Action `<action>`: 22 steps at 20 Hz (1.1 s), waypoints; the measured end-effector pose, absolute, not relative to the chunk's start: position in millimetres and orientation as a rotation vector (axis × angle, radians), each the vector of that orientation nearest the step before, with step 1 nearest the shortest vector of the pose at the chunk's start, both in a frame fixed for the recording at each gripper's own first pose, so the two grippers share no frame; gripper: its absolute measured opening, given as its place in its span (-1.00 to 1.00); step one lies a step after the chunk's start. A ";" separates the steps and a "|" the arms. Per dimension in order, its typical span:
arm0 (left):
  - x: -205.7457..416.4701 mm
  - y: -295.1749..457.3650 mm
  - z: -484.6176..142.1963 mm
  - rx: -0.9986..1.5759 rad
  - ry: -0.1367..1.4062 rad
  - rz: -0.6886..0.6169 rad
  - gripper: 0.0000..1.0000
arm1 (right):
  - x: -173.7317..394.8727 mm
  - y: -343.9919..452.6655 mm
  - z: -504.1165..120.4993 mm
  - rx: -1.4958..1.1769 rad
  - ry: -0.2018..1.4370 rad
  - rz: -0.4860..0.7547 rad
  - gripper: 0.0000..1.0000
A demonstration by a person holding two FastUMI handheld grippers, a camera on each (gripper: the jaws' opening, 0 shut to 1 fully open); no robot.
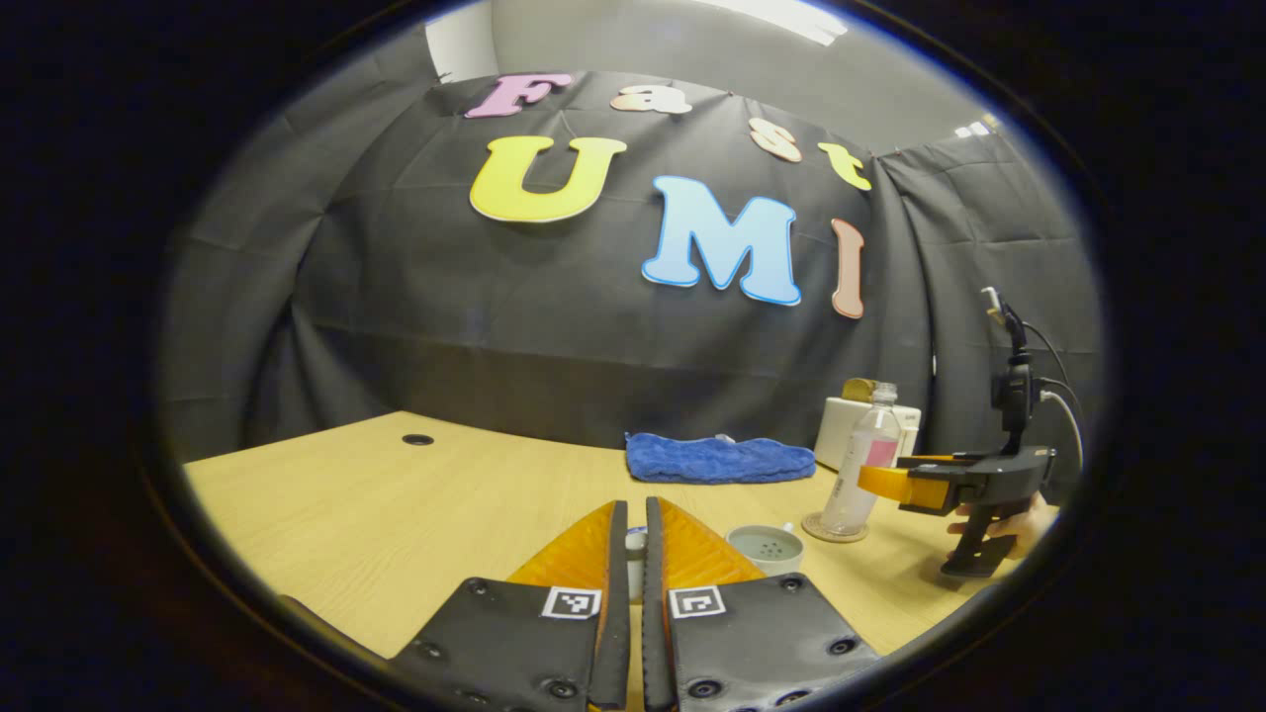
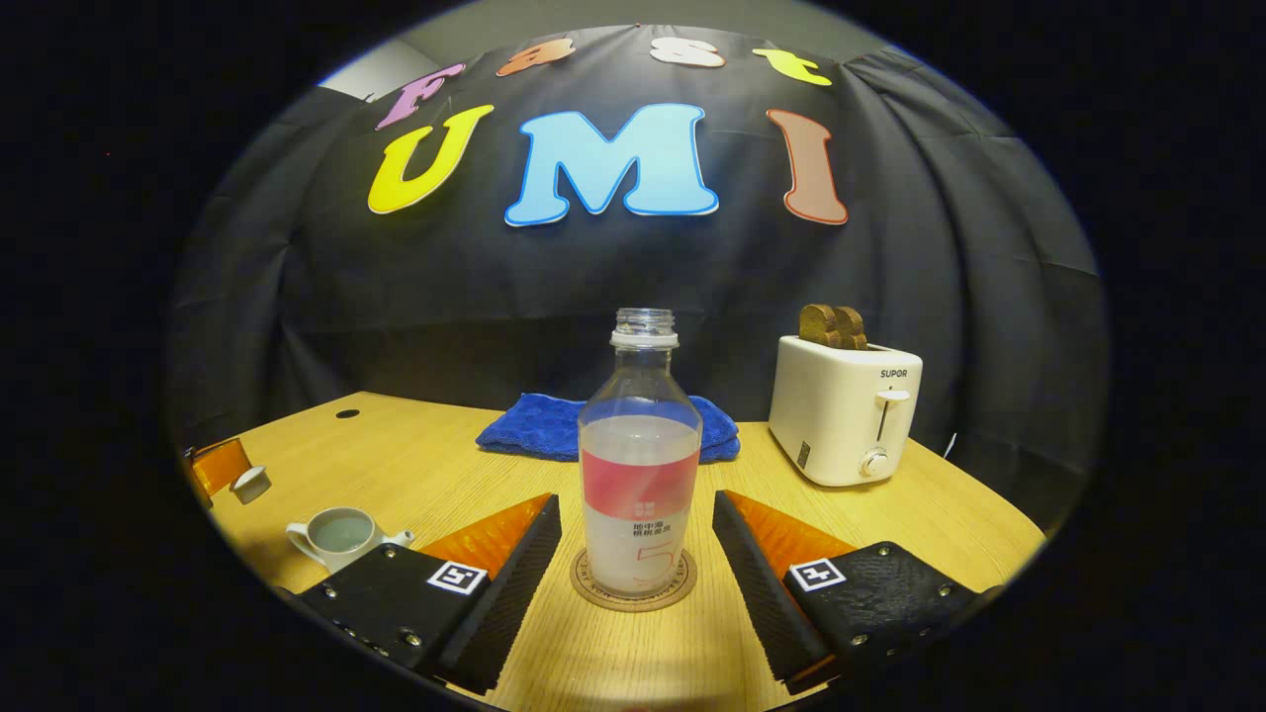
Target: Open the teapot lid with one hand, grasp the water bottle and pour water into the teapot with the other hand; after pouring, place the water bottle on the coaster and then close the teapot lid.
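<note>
Right hand-held gripper [image 2: 633, 554] agape around water bottle [image 2: 640, 465] upright on coaster [image 2: 633, 593].

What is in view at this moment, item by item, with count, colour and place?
water bottle: one, clear with a pink band, no cap, partly filled, upright on the coaster.
coaster: one, brown, round, on the table under the bottle.
teapot: one, pale grey-white, lid off, left of the bottle.
teapot lid: one, white, held up near the left gripper's fingers at the left edge of the right gripper view.
cloth: one, blue, folded, behind the bottle.
toaster: one, white, two brown slices in it, back right.
table: one, light wood.
left gripper: fingers close together on the lid.
right gripper: open, fingers either side of the bottle, apart from it.
hand: one, holding the right gripper.
</note>
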State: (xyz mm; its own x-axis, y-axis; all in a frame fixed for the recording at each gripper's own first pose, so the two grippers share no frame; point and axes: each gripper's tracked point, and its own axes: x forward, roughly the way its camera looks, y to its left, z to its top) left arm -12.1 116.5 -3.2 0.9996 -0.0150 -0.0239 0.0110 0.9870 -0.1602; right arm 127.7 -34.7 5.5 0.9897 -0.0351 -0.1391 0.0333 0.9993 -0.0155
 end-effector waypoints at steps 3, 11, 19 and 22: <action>-11.1 101.3 1.1 -0.139 0.012 -0.035 -0.77 | 100.7 -30.8 2.8 -0.040 0.122 -0.026 0.91; -10.3 59.9 13.8 -0.059 -0.047 -0.108 -0.75 | 59.5 -13.9 -4.7 -0.002 0.057 -0.008 0.92; 10.6 28.9 8.1 -0.018 -0.020 -0.143 -0.78 | 37.9 -9.9 2.8 0.002 -0.003 -0.004 0.91; 18.5 21.4 3.7 -0.007 -0.007 -0.144 -0.77 | 37.2 -7.6 1.5 0.002 -0.003 -0.005 0.91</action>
